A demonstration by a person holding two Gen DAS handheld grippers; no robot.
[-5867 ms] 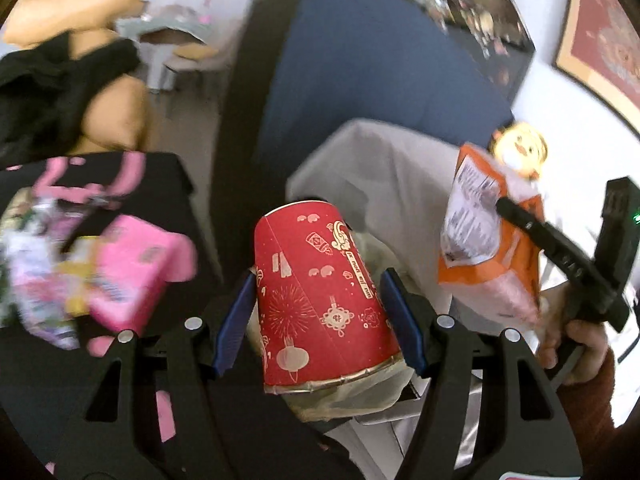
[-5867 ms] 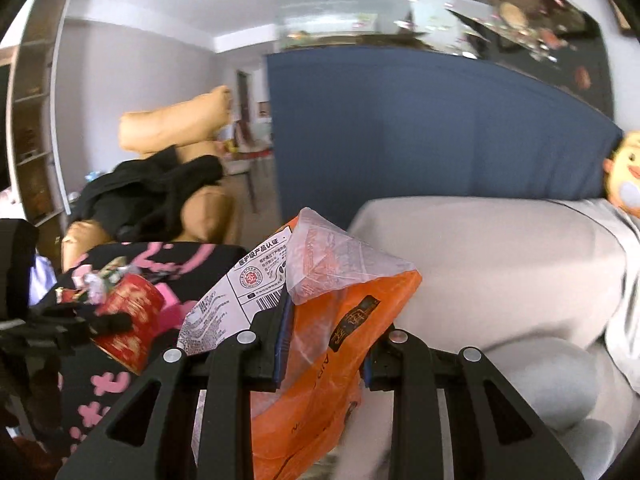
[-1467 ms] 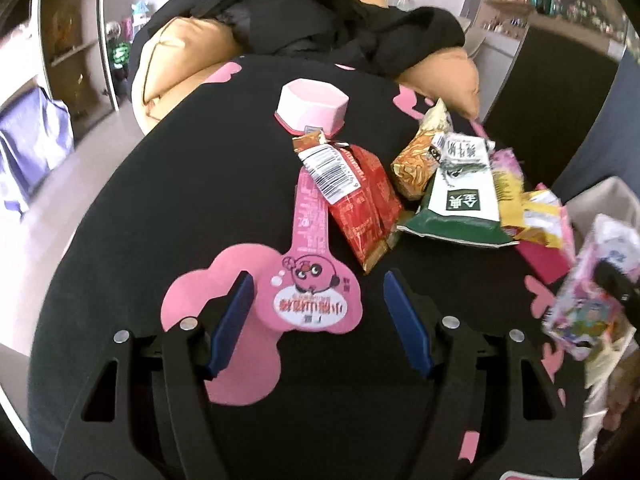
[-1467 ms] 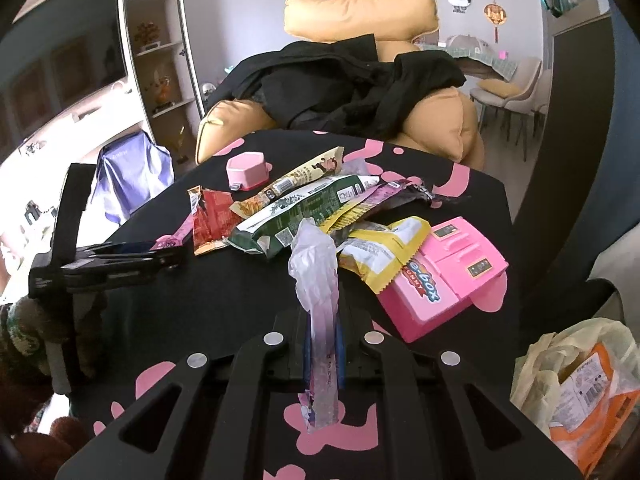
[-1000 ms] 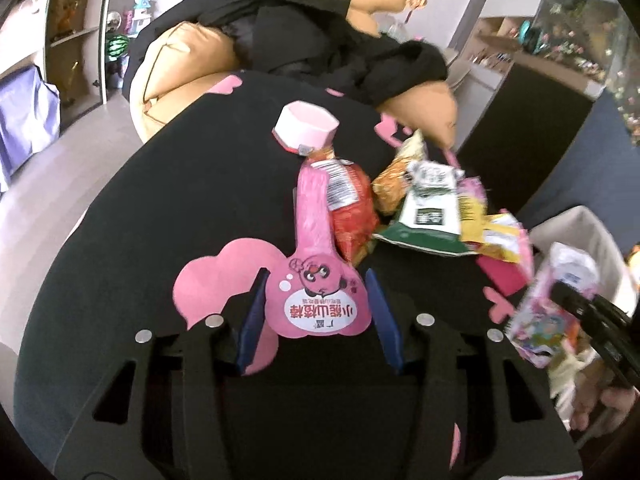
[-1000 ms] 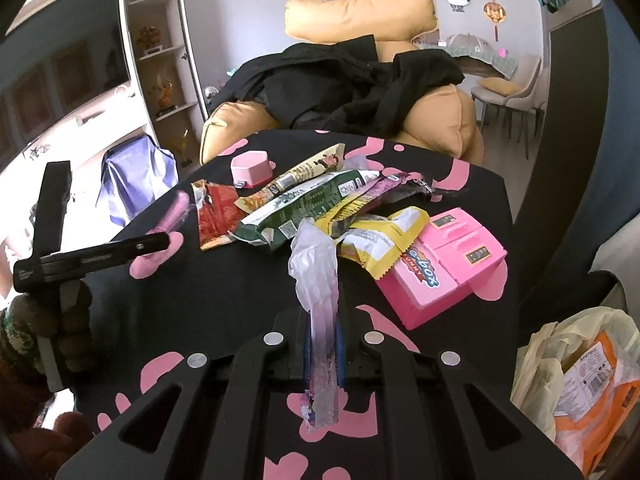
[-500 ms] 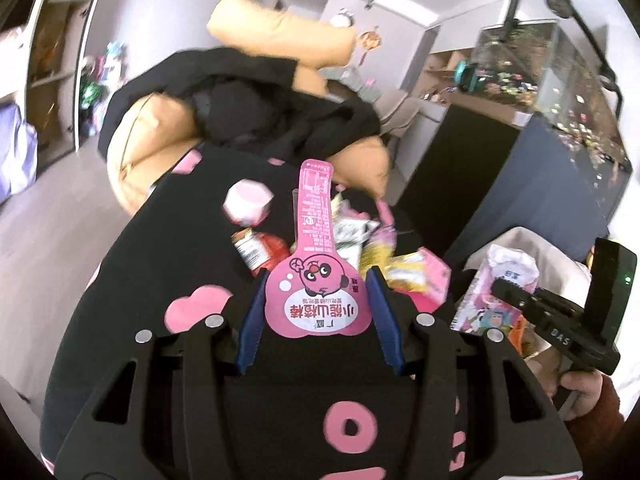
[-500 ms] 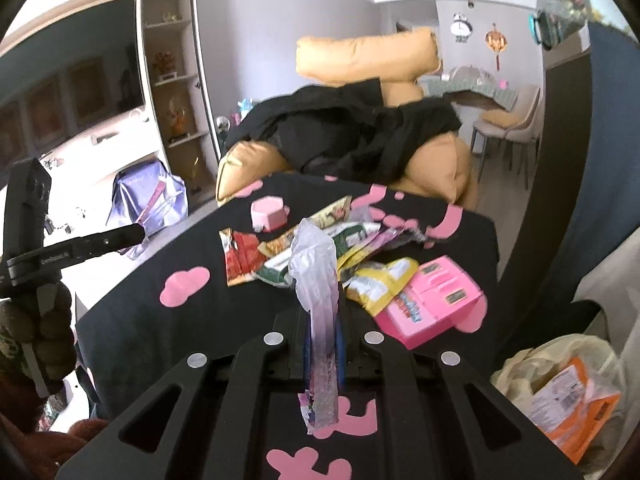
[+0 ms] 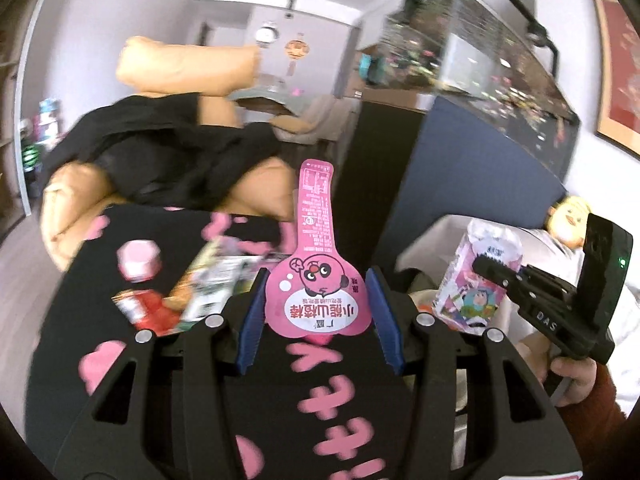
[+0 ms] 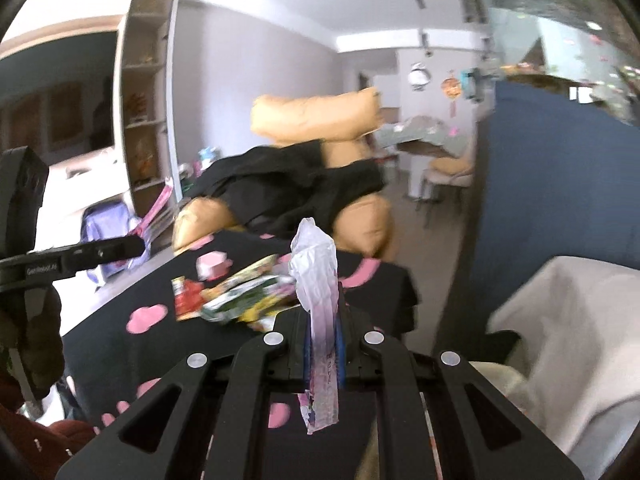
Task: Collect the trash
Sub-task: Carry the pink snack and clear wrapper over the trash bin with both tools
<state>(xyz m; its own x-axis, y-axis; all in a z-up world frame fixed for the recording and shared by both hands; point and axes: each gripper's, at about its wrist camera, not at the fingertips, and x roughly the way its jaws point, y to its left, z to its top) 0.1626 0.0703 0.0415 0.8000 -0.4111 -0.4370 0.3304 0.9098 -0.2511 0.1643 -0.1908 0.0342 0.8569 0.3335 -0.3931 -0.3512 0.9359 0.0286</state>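
Left gripper (image 9: 316, 312): jaws half open, closed on the wide round end of a pink wrapper (image 9: 316, 264); its narrow neck stands up above the jaws, clear of the desk.
Right gripper (image 10: 322, 348): jaws fully closed, pinching a crumpled clear wrapper (image 10: 318, 300) that sticks up and hangs below them.
Desk (image 9: 192, 380): black with pink shapes, under both grippers.
Remaining trash: pile of snack packets (image 10: 236, 296) and a pink box (image 9: 138, 264) on the desk, beyond the grippers.
Hand (image 9: 572, 376): grips the right gripper's handle, red sleeve.
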